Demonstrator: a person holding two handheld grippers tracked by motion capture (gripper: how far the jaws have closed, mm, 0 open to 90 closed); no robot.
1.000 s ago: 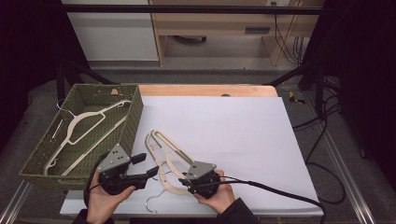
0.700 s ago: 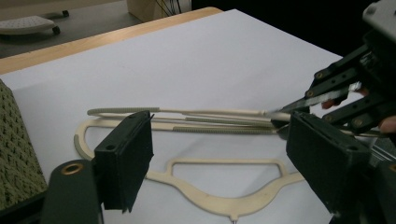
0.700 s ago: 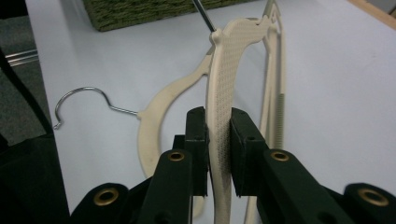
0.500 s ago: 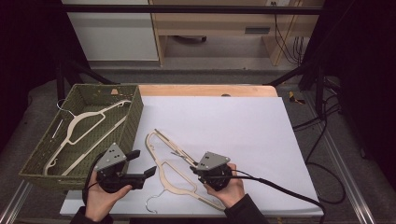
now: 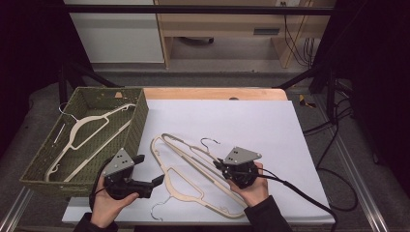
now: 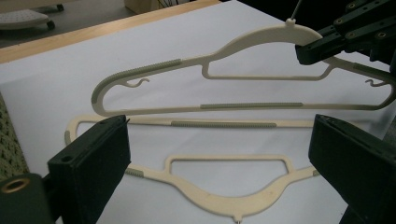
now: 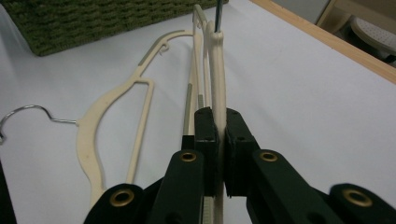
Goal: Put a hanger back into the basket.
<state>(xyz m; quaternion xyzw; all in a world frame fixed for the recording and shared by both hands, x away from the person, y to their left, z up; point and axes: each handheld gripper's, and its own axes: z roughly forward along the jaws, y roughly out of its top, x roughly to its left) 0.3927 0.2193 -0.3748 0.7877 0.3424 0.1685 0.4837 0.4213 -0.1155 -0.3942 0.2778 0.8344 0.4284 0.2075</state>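
Right hand-held gripper clamped on raised cream hanger, left hand-held gripper just opened wide, empty, no legible text

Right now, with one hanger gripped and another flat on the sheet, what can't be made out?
- Lifted hanger: right gripper view, its lower part sits behind the right gripper.
- Flat hanger: left gripper view, hook cut off by the bottom edge.
- Basket: high view, its small contents beside the basket hanger are too small to identify.
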